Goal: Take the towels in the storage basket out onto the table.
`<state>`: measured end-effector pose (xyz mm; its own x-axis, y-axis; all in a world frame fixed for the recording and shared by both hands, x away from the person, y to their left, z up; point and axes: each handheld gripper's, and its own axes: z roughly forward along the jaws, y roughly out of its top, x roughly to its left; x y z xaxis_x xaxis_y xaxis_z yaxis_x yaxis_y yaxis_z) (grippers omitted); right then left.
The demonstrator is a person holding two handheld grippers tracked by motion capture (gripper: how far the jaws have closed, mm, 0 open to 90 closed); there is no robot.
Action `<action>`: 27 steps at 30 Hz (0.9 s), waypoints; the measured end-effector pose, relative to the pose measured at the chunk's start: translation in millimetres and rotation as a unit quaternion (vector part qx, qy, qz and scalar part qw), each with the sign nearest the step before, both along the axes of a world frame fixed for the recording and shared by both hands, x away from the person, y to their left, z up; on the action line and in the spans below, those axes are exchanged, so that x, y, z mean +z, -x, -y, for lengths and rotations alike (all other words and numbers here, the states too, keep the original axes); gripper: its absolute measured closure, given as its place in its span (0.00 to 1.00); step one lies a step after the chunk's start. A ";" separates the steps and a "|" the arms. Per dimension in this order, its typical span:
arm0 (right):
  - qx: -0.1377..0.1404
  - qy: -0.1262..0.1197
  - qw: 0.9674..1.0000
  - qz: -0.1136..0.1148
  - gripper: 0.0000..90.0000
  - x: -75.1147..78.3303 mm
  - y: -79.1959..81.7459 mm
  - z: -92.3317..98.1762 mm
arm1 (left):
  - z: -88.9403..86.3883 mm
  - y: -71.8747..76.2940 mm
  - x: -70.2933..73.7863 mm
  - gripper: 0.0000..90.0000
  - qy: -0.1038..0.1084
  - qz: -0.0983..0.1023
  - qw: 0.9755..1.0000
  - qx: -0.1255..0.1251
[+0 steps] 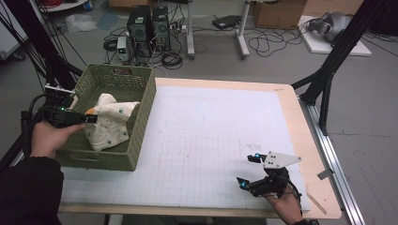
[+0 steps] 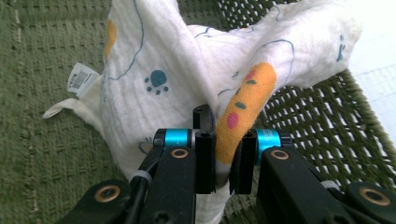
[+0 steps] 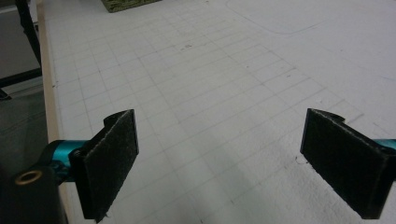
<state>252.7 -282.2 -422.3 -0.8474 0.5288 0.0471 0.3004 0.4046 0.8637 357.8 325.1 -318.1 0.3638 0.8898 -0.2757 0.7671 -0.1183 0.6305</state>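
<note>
My left gripper [image 2: 223,161] pinches a fold of the cloth [image 2: 196,79] in the basket [image 1: 146,101]; I'd lift straight up, clearing its rim. My right gripper [image 3: 233,163] waits open over the bench [image 3: 196,74].

- Left tool [image 2: 223,161]: jaws nearly closed, pinching a fold of white printed cloth [image 2: 187,74] between the pads; in the high view the tool [image 1: 92,119] lies about level, pointing right.
- Left hand [image 1: 47,137] wraps the tool's rear body; dark sleeve behind the wrist.
- Right tool [image 3: 224,163]: jaws spread wide, nothing between the pads.
- Right hand [image 1: 287,206] grips it from behind; tool [image 1: 248,171] points left.
</note>
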 end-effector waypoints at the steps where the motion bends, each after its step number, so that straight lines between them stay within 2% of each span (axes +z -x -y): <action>1: 0.002 0.002 1.000 0.002 0.12 -0.6 -0.2 -1.1 | -0.7 0.9 0.0 0.92 0.003 -0.001 1.000 0.000; 3: 0.004 0.003 1.000 0.000 0.12 -0.7 0.3 -1.3 | -2.5 1.9 0.0 0.92 0.012 -0.002 1.000 0.001; 6: 0.003 0.001 1.000 0.002 0.12 -0.6 1.4 0.3 | -7.0 2.4 -0.6 0.92 0.043 -0.003 0.999 0.000; 8: 0.001 0.000 1.000 0.001 0.12 -0.5 1.6 1.4 | -9.3 2.3 -0.9 0.92 0.068 0.000 0.998 0.003; 13: 0.001 0.001 1.000 -0.002 0.12 -0.9 2.3 1.5 | -11.1 2.1 -0.5 0.92 0.091 0.004 0.996 0.004; 15: 0.002 0.002 1.000 -0.001 0.12 -1.1 1.9 1.3 | -11.6 2.2 -0.7 0.92 0.106 0.005 0.994 0.002; 27: 0.004 0.000 1.000 0.000 0.12 -1.0 1.3 1.1 | -20.5 3.9 -0.6 0.92 0.155 0.006 0.988 0.017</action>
